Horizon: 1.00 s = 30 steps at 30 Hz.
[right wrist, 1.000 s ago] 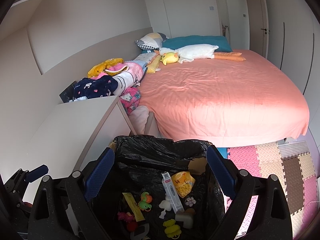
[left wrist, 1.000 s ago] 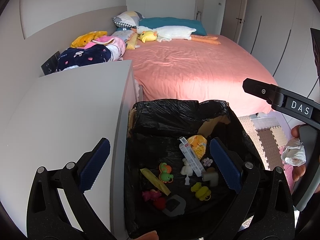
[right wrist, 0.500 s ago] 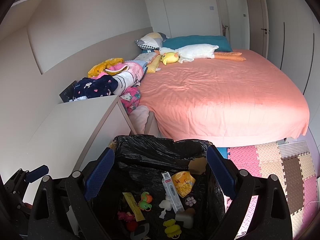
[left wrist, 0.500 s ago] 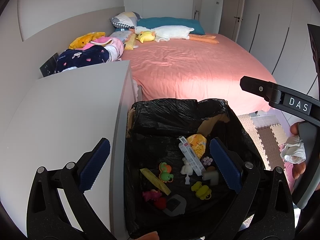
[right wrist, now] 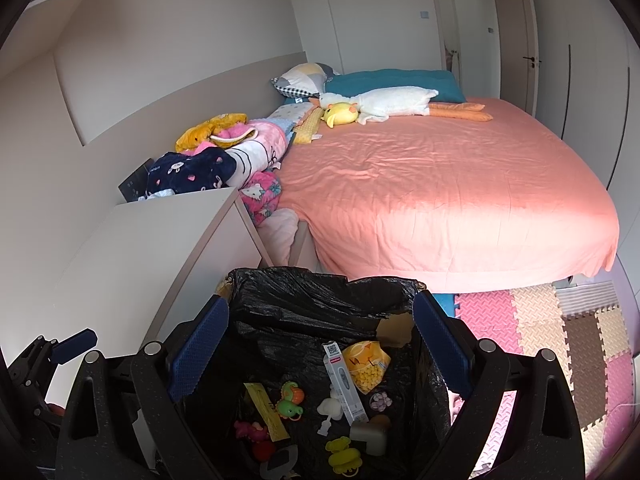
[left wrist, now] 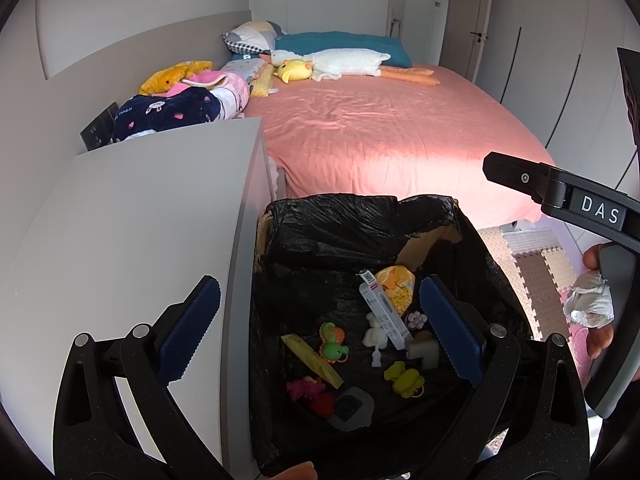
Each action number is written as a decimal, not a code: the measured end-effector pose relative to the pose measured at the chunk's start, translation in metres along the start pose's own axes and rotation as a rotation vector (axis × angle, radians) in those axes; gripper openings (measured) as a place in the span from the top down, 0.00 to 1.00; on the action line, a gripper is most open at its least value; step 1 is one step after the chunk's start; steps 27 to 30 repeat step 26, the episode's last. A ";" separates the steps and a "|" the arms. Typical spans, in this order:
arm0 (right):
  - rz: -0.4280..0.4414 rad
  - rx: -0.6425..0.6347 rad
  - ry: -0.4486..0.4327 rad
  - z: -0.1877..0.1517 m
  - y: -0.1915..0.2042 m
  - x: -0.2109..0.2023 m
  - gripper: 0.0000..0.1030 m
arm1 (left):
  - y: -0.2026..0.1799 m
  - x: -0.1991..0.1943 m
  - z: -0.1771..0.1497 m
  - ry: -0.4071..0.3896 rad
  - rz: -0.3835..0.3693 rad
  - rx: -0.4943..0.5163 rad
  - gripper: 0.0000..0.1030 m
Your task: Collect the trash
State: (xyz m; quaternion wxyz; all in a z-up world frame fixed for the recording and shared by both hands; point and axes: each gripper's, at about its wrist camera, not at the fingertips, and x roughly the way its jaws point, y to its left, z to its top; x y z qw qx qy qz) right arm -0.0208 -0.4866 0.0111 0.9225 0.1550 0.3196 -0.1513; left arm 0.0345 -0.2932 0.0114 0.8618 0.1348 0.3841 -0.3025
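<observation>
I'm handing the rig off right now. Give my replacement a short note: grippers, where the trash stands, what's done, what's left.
Left gripper: open, empty, above the bin.
Right gripper: open, empty, also above the bin.
Bin with black bag stands between the white cabinet and the bed.
Done: small toys, a white box and a yellow packet lie inside.
Left: a crumpled white wad sits by the person's fingers on the right grip handle, not yet binned.

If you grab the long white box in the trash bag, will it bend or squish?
The long white box looks like thin cardboard, so it's probably light and stiff but crushable. It leans on other trash in the black bag, so pushing would likely slide or tip it.
</observation>
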 end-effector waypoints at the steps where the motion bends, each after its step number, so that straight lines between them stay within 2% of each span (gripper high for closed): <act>1: 0.001 0.001 0.000 0.001 0.000 0.000 0.10 | 0.000 0.000 0.000 0.000 -0.001 0.001 0.06; 30: -0.001 0.004 0.010 -0.006 -0.004 0.002 0.10 | 0.009 0.003 0.000 0.008 0.021 -0.040 0.06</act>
